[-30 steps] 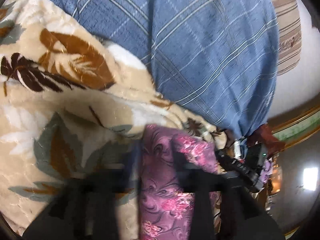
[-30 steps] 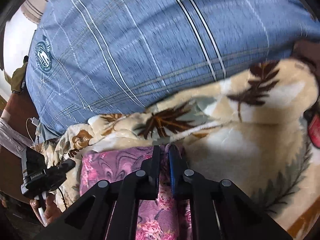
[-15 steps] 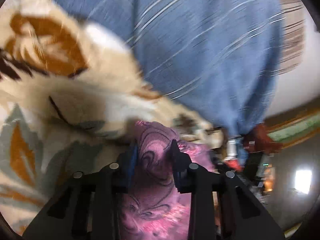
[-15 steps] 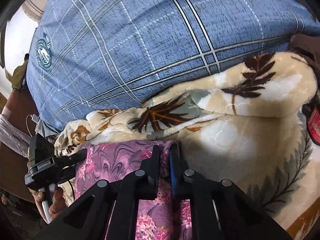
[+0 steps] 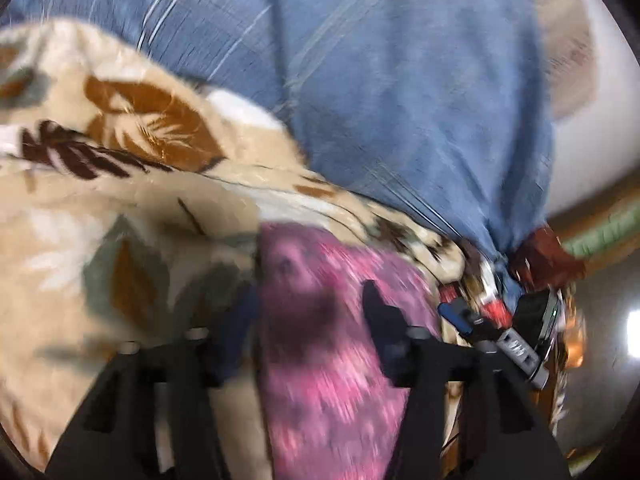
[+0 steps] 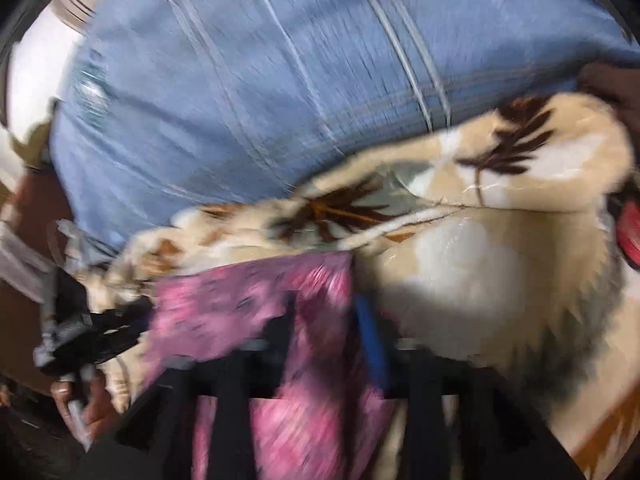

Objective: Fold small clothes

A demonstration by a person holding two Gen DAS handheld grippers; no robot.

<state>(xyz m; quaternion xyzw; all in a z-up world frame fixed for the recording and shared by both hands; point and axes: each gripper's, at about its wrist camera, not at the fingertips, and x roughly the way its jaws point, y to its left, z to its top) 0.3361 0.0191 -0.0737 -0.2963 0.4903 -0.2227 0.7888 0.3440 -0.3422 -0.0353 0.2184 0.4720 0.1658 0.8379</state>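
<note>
A pink and purple floral cloth point(image 5: 320, 344) lies on a cream leaf-patterned blanket point(image 5: 120, 208). In the blurred left wrist view my left gripper point(image 5: 308, 312) is over the cloth's far left corner. Its jaws are opening and stand wide, with the cloth lying loose between them. In the right wrist view the same cloth point(image 6: 248, 300) has its far right corner between the fingers of my right gripper point(image 6: 328, 320). Those jaws are opening too, and the blue pad point(image 6: 370, 336) stands off the fabric. Each view shows the other gripper point(image 5: 500, 332) point(image 6: 88, 336) at its edge.
A person in a blue checked shirt point(image 5: 400, 100) sits close behind the blanket and fills the top of both views. A hand point(image 6: 80, 400) grips the left tool's handle. A red object point(image 6: 630, 232) shows at the right edge. A lit window point(image 5: 632, 332) glows at far right.
Both grippers were shut on the cloth's far edge and have spread apart, letting the fabric go. Both views have shifted and gone blurry with motion.
</note>
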